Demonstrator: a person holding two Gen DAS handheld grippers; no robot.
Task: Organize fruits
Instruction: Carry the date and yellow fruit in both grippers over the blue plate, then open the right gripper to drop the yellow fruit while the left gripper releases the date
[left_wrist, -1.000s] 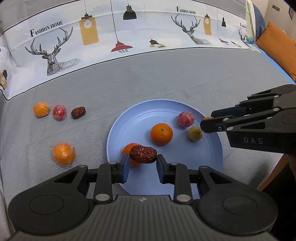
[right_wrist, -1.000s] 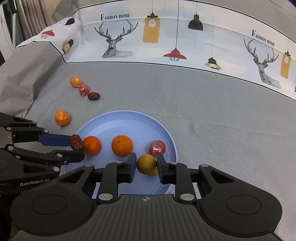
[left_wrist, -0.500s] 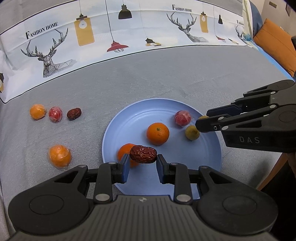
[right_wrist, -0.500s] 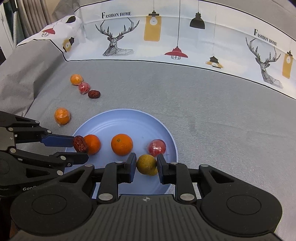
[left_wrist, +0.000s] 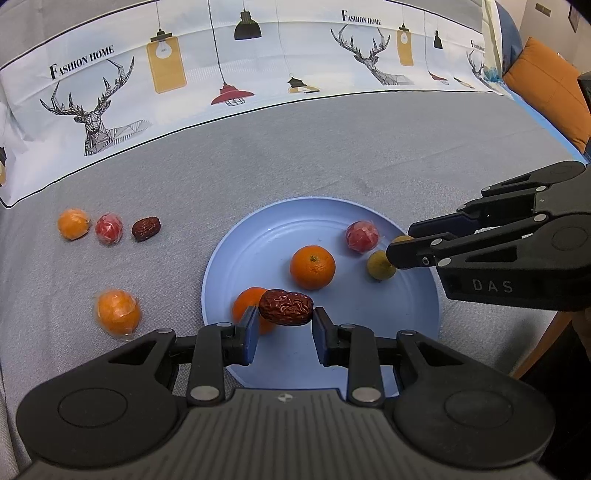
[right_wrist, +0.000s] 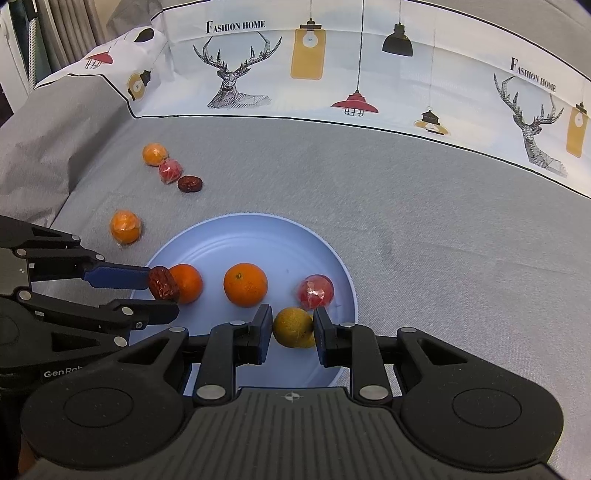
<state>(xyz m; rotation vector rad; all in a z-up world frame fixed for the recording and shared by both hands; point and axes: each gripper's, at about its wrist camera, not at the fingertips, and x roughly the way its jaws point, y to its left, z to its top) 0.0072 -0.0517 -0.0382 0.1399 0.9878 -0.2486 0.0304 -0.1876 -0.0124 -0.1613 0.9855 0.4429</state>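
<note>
Where the grey cloth (left_wrist: 332, 177) covers the table, its far edge rises into a white printed backdrop (right_wrist: 369, 66) with deer heads, hanging lamps and the words "Fashion Home". An orange cushion (left_wrist: 546, 96) sits in the room beyond the right end, and what may be curtains (right_wrist: 33, 40) hang at the left, though the fisheye edge blurs them. A blue plate (left_wrist: 266, 254) lies on the cloth, carrying two oranges and a red wrapped fruit (right_wrist: 316, 291). The left claw (left_wrist: 285, 326) is clenched on a wrinkled red date (left_wrist: 286, 307), held above the plate's near rim. The right claw (right_wrist: 291, 332) is closed around a yellow-green fruit (right_wrist: 293, 326) over the plate's right side. On the cloth to the left, well apart from the plate, lie a wrapped orange (left_wrist: 117, 314), a small orange (left_wrist: 73, 223), a red wrapped fruit (left_wrist: 109, 229) and another date (left_wrist: 146, 229).
</note>
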